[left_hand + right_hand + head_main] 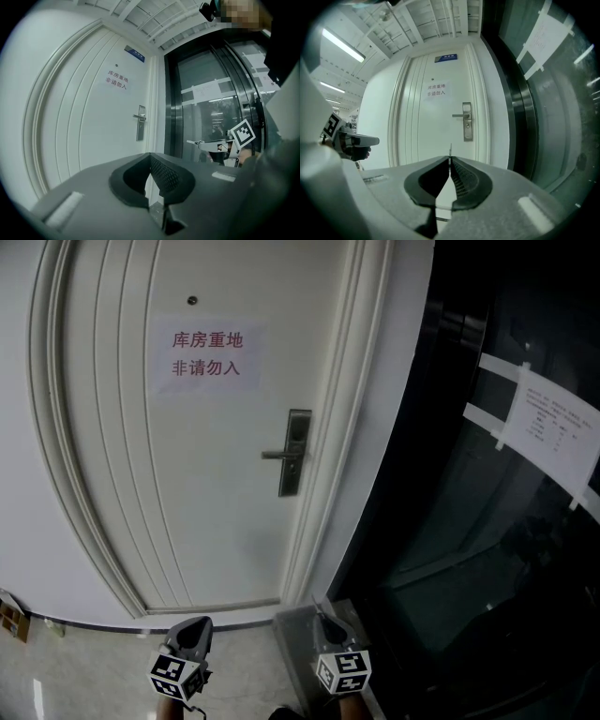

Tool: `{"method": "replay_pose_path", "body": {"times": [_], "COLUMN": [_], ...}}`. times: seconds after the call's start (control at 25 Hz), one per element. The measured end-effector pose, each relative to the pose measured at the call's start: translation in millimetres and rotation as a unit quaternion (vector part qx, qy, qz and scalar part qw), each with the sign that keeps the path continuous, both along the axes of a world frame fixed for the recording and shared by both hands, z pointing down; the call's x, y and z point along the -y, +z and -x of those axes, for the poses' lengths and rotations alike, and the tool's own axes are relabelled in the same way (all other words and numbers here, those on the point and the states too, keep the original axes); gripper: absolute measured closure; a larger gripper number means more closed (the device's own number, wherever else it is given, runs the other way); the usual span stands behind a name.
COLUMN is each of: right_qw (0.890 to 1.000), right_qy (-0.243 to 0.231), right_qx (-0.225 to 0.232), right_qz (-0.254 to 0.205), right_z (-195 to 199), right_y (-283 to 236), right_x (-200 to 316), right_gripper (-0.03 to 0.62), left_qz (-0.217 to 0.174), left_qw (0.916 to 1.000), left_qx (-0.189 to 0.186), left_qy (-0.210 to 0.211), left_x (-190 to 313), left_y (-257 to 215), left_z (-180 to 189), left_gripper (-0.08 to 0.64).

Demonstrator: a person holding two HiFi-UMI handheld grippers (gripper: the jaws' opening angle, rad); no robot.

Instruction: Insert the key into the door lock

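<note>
A white door (187,474) fills the left of the head view. On its right side sits the metal lock plate (296,452) with a lever handle. Both grippers hang low in that view, well short of the door. My right gripper (323,619) is shut on a thin key (450,149), whose blade sticks out past the jaw tips toward the door, below and left of the lock plate (467,122). My left gripper (195,624) is beside it, jaws shut with nothing between them (150,156). The left gripper view shows the lock plate (140,123) far ahead.
A paper notice with red characters (206,354) is stuck on the door above the lock. Dark glass panels (487,521) with a taped white sheet (553,427) stand to the door's right. Pale tiled floor (244,671) lies below the grippers.
</note>
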State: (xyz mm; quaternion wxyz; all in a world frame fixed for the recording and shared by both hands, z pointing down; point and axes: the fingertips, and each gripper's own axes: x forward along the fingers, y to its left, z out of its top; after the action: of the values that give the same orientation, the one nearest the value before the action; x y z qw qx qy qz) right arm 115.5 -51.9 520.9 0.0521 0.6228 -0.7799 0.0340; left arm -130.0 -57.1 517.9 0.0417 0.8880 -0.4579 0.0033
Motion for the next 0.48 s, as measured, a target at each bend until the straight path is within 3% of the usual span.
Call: {"method": "replay_pose_path", "body": {"times": [0.48], "right_qw": [1.0], "right_qy": [-0.002], "right_qx": [0.006], "right_qz": [-0.011], "right_z": [-7], "right_y": [-4], "right_x": [92], "right_gripper": [0.582], "left_qz": [-0.001], "left_qw": [1.0], "left_qx": [0.001], "left_qy": [0.001], "left_x": [86], "left_y": [1], "left_z": [-11], "left_gripper": [0.557]}}
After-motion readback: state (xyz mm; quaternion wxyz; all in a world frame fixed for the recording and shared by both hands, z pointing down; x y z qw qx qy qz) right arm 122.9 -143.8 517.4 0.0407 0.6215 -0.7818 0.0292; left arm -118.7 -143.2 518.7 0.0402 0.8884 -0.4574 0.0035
